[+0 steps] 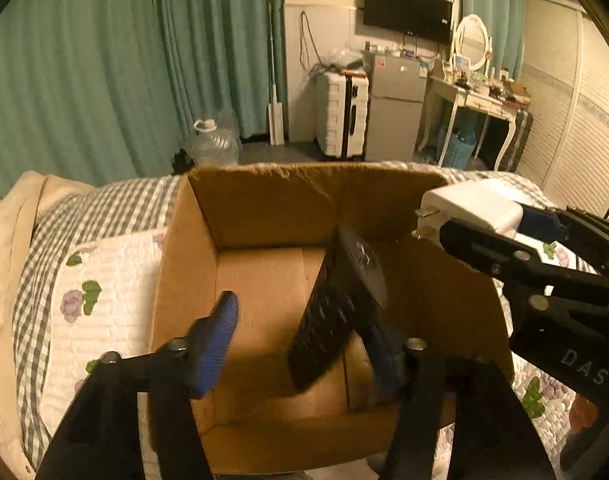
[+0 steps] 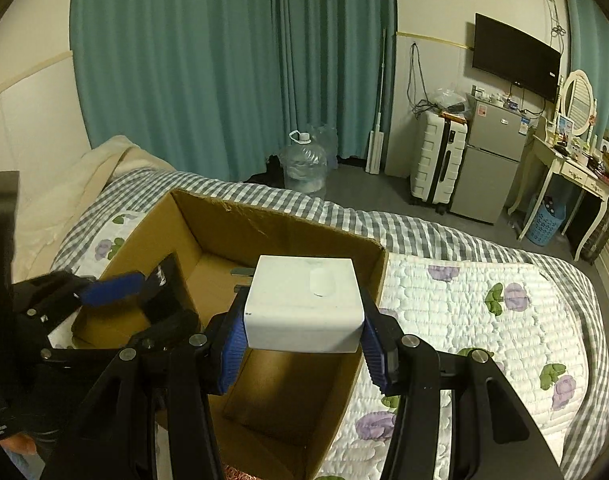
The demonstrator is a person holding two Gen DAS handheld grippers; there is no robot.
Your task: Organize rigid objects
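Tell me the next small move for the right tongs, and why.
Probably lower the right tongs into the cardboard box and open them: they grip the white charger above the opening, while the left tongs are open beside the black remote.

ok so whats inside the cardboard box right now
A black remote stands tilted inside the cardboard box, beside the open left gripper. The box's near corners are hidden by the grippers.

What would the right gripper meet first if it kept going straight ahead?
Probably the cardboard box: the right gripper carries a white power adapter pointing over the box's opening, towards its far wall. Depth is uncertain.
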